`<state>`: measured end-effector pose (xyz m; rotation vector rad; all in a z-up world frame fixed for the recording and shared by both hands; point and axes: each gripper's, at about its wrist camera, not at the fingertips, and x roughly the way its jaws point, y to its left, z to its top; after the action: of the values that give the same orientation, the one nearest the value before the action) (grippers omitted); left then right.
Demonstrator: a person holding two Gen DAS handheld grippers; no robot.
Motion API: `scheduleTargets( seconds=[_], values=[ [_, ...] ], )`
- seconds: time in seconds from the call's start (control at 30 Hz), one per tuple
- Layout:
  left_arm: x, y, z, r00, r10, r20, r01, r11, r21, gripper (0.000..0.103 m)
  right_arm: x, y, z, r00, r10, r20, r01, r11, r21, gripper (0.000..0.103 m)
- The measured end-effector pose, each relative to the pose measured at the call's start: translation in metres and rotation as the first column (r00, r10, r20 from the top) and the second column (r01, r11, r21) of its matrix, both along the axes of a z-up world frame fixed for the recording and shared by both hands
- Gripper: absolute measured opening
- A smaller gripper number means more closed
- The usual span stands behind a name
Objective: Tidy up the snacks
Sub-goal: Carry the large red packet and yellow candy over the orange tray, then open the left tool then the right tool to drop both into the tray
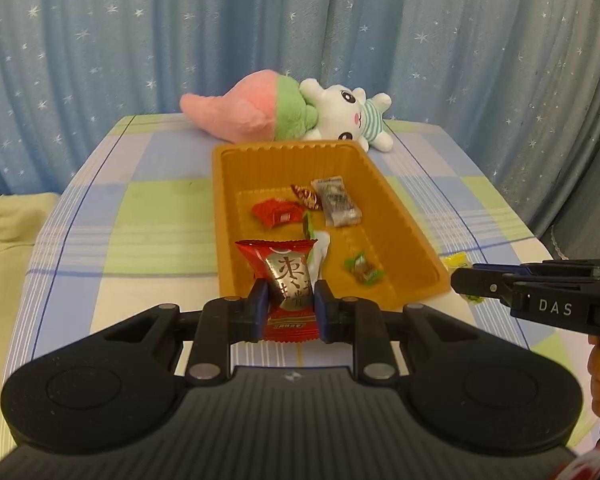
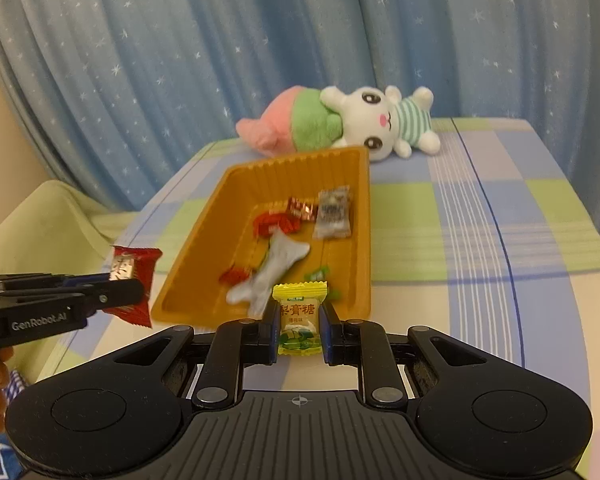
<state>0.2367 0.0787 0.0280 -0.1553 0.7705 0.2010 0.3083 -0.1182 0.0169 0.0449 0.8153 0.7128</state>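
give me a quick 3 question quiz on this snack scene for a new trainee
1. True or false: the left gripper is shut on a red snack packet.
2. What does the right gripper hold? A) a grey bone-shaped packet B) a yellow candy packet C) nothing
3. Fill in: the plush rabbit lies on the table beyond the far end of the orange ____.

Key
1. True; the packet sits pinched between the fingers.
2. B, the yellow candy packet.
3. tray; several snacks already lie in it.
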Motion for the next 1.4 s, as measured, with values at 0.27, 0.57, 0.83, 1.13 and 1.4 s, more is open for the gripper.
scheduleTargets(
  seconds=[0.27, 0.57, 0.83, 1.13, 1.4],
  values=[
    [0.05, 0.013, -0.008, 0.998, -0.05, -0.03, 0.05, 0.999, 0.019, 0.022, 0.036, 0.023, 0.001, 1.0, -0.021, 0.016, 0.021, 1.0, 0.001, 0.02],
    [0.092, 0.024, -0.028, 0.994, -0.075, -0.083, 0.077, 0.997, 0.016, 0.021, 0.065, 0.038, -0.01, 0.999, -0.043, -0.012, 0.043, 0.999, -0.011, 0.02],
    [0.117, 0.032, -0.042, 0.991, -0.083, -0.109, 0.086, 0.996, 0.014, 0.021, 0.076, 0.039, -0.017, 0.997, -0.066, -0.028, 0.065, 0.998, -0.016, 0.02],
    [0.132, 0.033, -0.05, 0.989, -0.093, -0.115, 0.096, 0.995, 0.014, 0.022, 0.084, 0.039, -0.019, 0.996, -0.078, -0.038, 0.078, 0.997, -0.015, 0.02],
    [0.125, 0.036, -0.05, 0.988, -0.095, -0.12, 0.094, 0.995, -0.017, 0.027, 0.084, 0.038, -0.02, 0.996, -0.074, -0.041, 0.073, 0.997, -0.014, 0.021]
  ],
)
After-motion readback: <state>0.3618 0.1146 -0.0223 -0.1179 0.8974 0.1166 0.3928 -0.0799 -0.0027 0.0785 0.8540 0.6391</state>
